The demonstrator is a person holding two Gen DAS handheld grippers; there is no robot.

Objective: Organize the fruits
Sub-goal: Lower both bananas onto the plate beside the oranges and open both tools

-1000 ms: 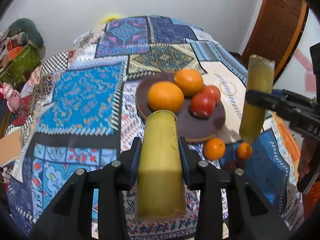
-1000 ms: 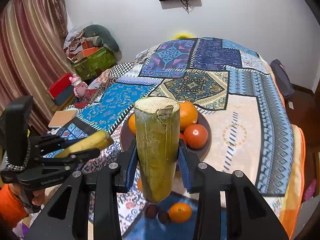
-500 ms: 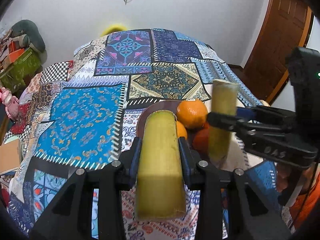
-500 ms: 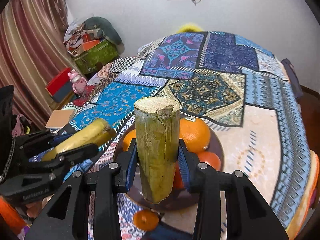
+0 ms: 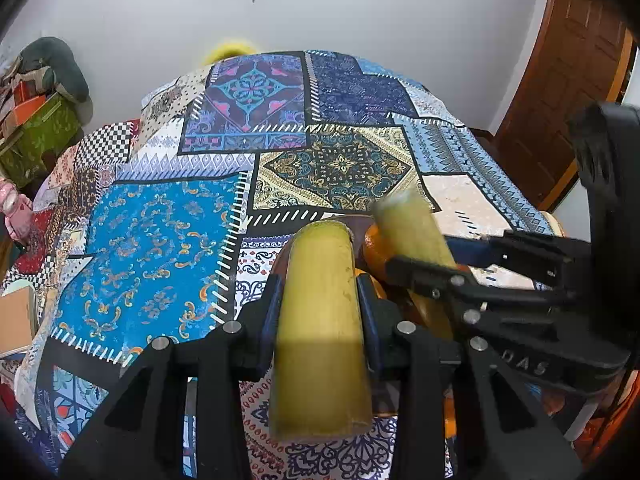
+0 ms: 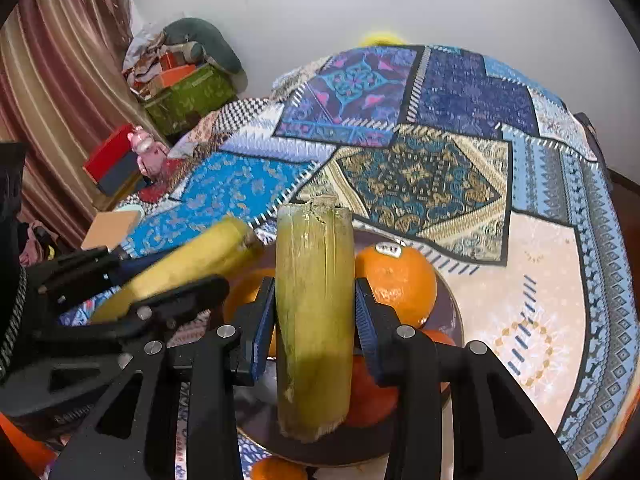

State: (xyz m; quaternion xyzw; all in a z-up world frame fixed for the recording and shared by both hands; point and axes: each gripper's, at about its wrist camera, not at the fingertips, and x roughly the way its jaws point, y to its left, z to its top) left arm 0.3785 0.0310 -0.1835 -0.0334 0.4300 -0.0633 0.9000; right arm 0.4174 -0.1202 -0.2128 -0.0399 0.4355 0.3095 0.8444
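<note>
My left gripper [image 5: 320, 300] is shut on a yellow-green sugarcane piece [image 5: 320, 320] pointing forward above the near rim of the dark round plate [image 6: 450, 304]. My right gripper [image 6: 316, 312] is shut on a second sugarcane piece [image 6: 314, 320], held upright over the plate. The right gripper also shows in the left wrist view [image 5: 420, 272], close at the right with its cane [image 5: 408, 232]. The left gripper shows in the right wrist view [image 6: 132, 280]. A large orange [image 6: 394, 280] and redder fruits [image 6: 368, 392] lie on the plate, partly hidden.
A patchwork cloth [image 5: 160, 248] covers the bed-like surface. A small orange [image 6: 278, 470] lies off the plate near the front edge. Boxes and a green bag [image 6: 188, 96] stand at the far left by the curtain. A wooden door [image 5: 568, 80] is at the right.
Both grippers have moved forward and closer together over the plate. The right gripper's cane has come right beside the left gripper. Both stay shut on their cane pieces.
</note>
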